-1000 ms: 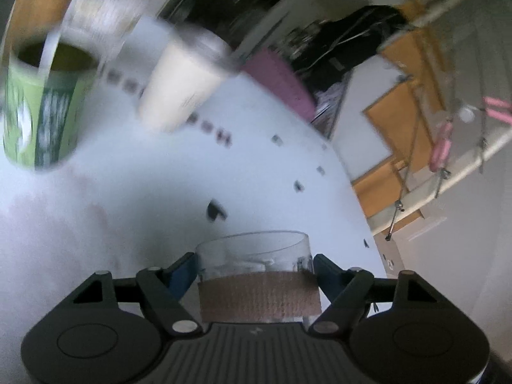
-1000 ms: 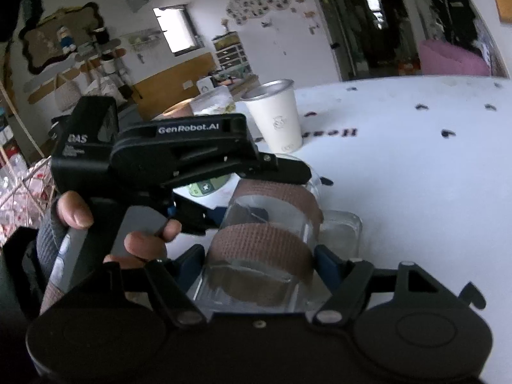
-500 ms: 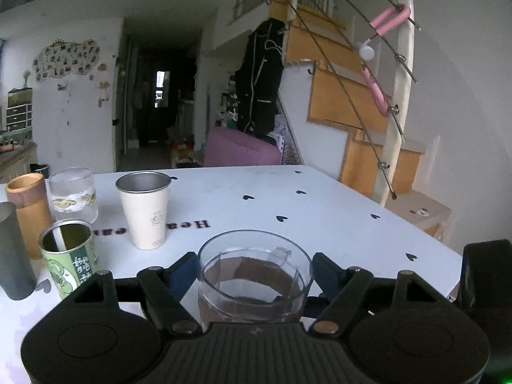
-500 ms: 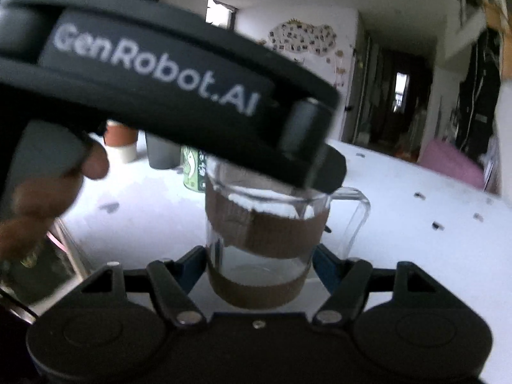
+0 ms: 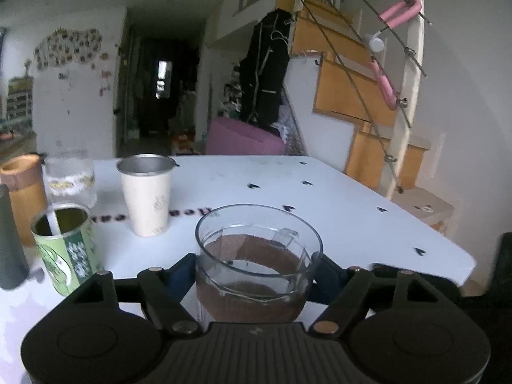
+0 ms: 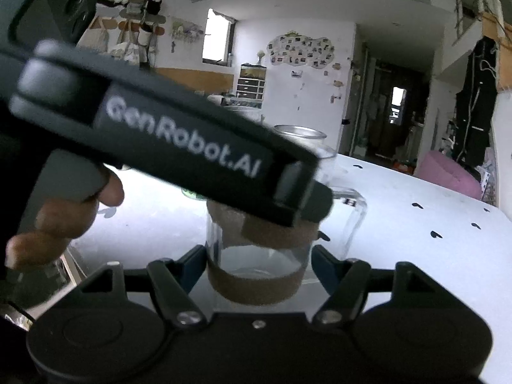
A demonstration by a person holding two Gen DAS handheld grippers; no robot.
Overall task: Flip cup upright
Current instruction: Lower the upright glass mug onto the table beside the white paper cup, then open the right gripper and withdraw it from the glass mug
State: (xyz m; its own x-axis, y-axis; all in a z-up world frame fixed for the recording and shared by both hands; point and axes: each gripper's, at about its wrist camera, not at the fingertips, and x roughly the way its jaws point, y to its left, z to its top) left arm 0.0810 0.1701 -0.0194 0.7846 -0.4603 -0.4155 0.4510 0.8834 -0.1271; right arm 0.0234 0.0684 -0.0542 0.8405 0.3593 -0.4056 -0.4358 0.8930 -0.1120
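The clear glass cup [image 5: 256, 265] with brown cork bands and a side handle stands upright, mouth up, just above the white table [image 5: 336, 211]. My left gripper [image 5: 257, 275] is shut on its upper part. My right gripper [image 6: 258, 265] is shut on the same cup [image 6: 256, 275] lower down, at the bottom cork band. The body of the left gripper [image 6: 179, 147], held by a hand, crosses the right wrist view and hides the cup's rim there. The cup's handle [image 6: 355, 214] points right.
To the left stand a white paper-style cup with a metal rim [image 5: 145, 195], a green tin [image 5: 65, 249], a patterned glass [image 5: 68, 179], a brown cylinder [image 5: 22, 192] and a dark grey object [image 5: 9, 246]. The table's edge [image 5: 448, 256] runs at the right.
The cup was turned from lying tilted to upright with its mouth up. Both grippers kept hold of it. Since half a second ago the pose has barely changed.
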